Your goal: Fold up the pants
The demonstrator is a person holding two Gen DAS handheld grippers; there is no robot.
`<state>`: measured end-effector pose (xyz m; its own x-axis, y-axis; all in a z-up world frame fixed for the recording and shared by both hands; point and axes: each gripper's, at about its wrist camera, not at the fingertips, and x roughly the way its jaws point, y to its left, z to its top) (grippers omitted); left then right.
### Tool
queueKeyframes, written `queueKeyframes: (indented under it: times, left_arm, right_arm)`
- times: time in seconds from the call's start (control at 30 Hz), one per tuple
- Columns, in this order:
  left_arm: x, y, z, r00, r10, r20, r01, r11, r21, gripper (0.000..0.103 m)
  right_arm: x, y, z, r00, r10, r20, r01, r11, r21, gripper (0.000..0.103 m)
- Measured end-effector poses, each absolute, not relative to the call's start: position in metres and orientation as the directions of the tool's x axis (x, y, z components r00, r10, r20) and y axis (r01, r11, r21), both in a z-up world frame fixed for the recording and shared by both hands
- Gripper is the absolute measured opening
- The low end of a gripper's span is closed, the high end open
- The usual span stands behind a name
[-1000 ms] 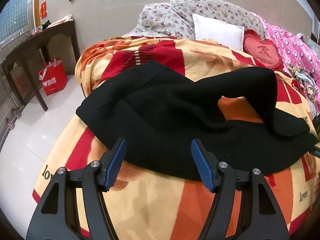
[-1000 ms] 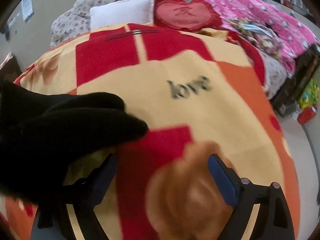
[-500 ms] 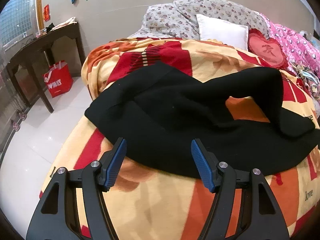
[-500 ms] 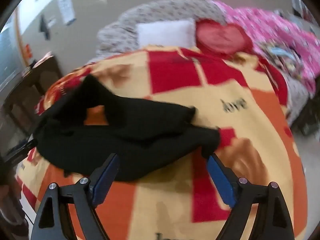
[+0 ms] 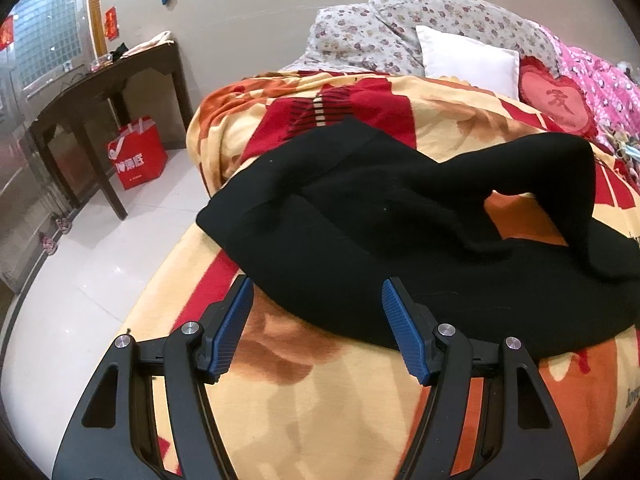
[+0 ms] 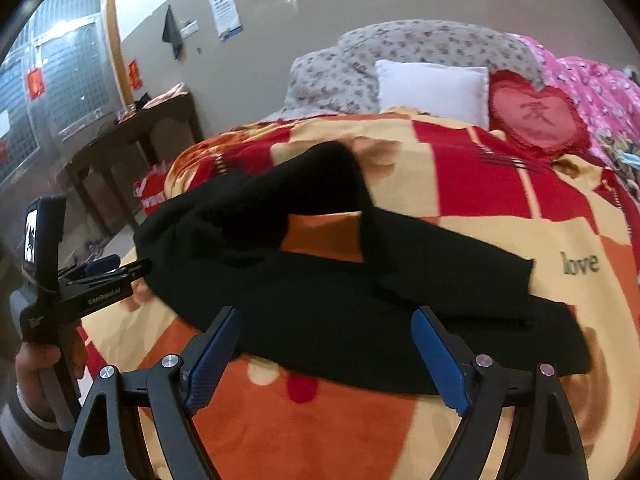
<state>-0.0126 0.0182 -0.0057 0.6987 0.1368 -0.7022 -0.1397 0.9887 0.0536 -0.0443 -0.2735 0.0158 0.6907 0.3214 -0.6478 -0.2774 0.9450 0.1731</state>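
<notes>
In the left wrist view, the left gripper (image 5: 316, 300) is hovering with its jaws standing wide and nothing between them, just short of the near hem of the black pants (image 5: 400, 240). Ahead and to its left a dark wooden table (image 5: 100, 92) and a red shopping bag (image 5: 136, 152) are standing on the pale floor beyond the bed's edge; far ahead a white pillow (image 5: 468, 60) and a red heart cushion (image 5: 556, 100) are lying at the head of the bed. The patterned blanket (image 5: 320, 400) is lying bare directly under the fingers. The pants are sprawling unfolded, one leg bending back over the other. In the right wrist view, the right gripper (image 6: 324, 344) is also hanging wide and empty over the pants (image 6: 340, 304), near their front edge. To its left the left gripper (image 6: 108, 272) is showing, a hand (image 6: 40, 372) gripping its handle. Open blanket (image 6: 520, 208) is stretching ahead and rightward.
</notes>
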Motion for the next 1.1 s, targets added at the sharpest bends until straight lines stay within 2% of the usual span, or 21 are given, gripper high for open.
queueKeyframes:
  times: [0.33, 0.67, 1.03, 1.1]
  left_arm:
    - [-0.018, 0.025, -0.006, 0.726, 0.186, -0.662, -0.184, 0.980, 0.073, 0.067]
    - [-0.016, 0.029, -0.012, 0.722, 0.192, -0.664, -0.191, 0.979, 0.076, 0.067]
    - [-0.011, 0.031, -0.019, 0.699, 0.154, -0.698, -0.172, 0.984, 0.045, 0.067]
    - [-0.007, 0.037, -0.022, 0.682, 0.103, -0.724, -0.155, 0.988, -0.006, 0.067]
  right_arm:
    - [-0.032, -0.260, 0.005, 0.652, 0.315, -0.690, -0.291, 0.944, 0.156, 0.086]
    - [-0.022, -0.252, -0.004, 0.629, 0.311, -0.713, -0.296, 0.943, 0.151, 0.086]
    - [-0.016, -0.239, -0.013, 0.596, 0.308, -0.741, -0.324, 0.937, 0.129, 0.086]
    - [-0.016, -0.237, -0.014, 0.597, 0.313, -0.738, -0.328, 0.936, 0.131, 0.086]
